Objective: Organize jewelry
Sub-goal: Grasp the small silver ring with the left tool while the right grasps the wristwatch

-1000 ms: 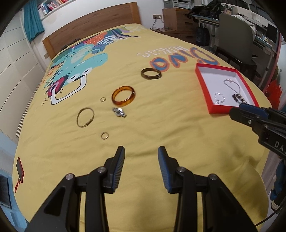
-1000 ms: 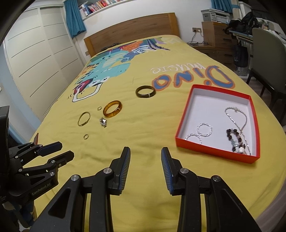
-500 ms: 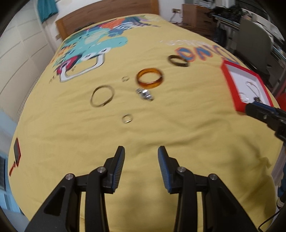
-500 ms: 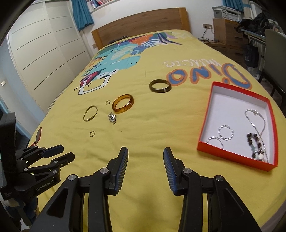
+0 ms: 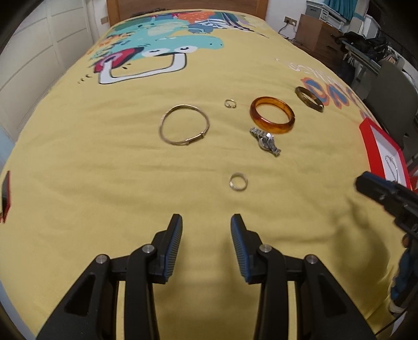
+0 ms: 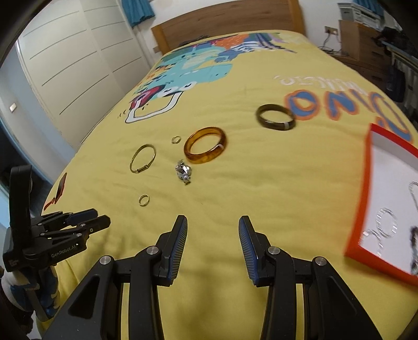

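Note:
Loose jewelry lies on a yellow bedspread [image 5: 104, 183]. Nearest my left gripper [image 5: 206, 222] is a small gold ring [image 5: 238, 181] [image 6: 144, 200], just ahead of its open, empty jaws. Farther off lie a silver watch [image 5: 265, 141] [image 6: 183, 171], an amber bangle [image 5: 272, 115] [image 6: 205, 149], a thin gold bangle [image 5: 184, 127] [image 6: 142, 158], a second small ring [image 5: 230, 103] [image 6: 176, 139] and a dark bangle [image 5: 309, 98] [image 6: 275, 120]. A red box [image 6: 358, 198] [image 5: 371, 141] at the right holds silver chains and beads. My right gripper [image 6: 213, 222] hovers open and empty over bare bedspread.
A wooden headboard [image 6: 227, 21] closes the far end of the bed. White wardrobe doors [image 6: 68, 68] run along the left. A chair [image 5: 386, 89] and cluttered desk stand to the right. A small red and black object [image 5: 5, 193] lies at the bed's left edge.
Both grippers moved forward and lower over the bed, so the jewelry looks larger and nearer. The left view rolled and the small ring now sits just ahead of its jaws. Neither jaw gap changed.

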